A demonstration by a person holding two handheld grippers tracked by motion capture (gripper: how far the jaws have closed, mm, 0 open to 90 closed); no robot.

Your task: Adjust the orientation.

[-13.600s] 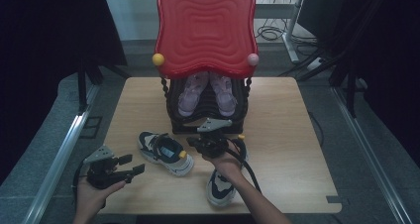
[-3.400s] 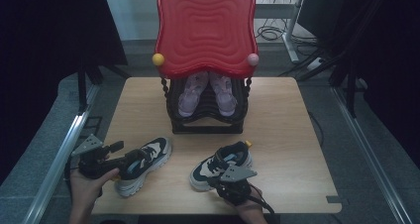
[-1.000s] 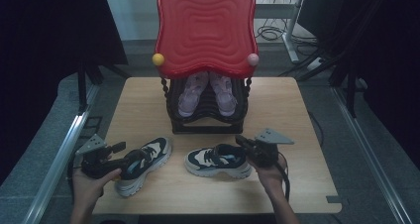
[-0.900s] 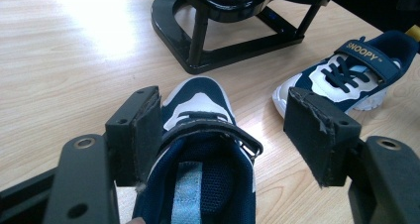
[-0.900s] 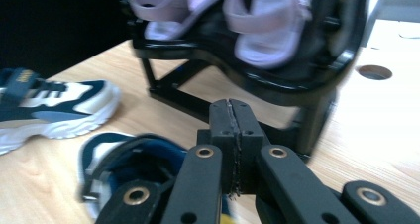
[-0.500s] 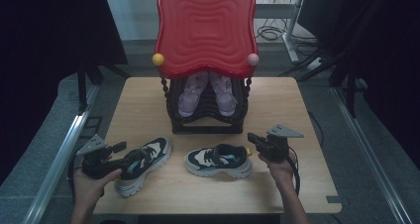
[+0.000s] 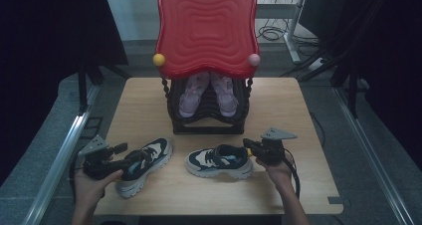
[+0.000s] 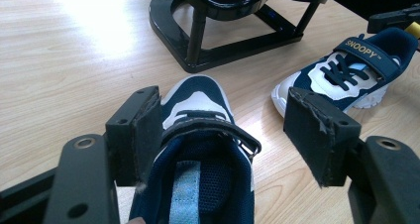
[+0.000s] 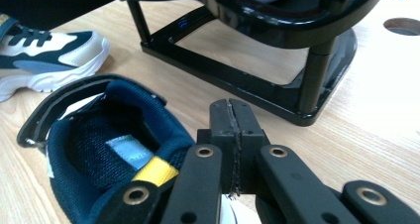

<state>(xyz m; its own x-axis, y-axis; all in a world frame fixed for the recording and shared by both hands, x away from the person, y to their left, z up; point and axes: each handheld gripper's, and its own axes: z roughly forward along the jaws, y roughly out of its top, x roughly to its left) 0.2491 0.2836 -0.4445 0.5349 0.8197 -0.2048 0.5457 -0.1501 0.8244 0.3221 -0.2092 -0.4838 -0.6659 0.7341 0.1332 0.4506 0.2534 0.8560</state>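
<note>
From above, two navy sneakers lie before the black shoe rack: the left gripper at the left sneaker heel, the right gripper behind the right sneaker heel, bare table beyond. The left gripper view shows jaws spread wide around the collar, seemingly to steady it. The right gripper view shows jaws pressed together, empty, just behind the heel.

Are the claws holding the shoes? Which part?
Neither grips one. The left claw is open around the left shoe's heel, not clamped. The right claw is shut beside the right shoe's heel.
</note>
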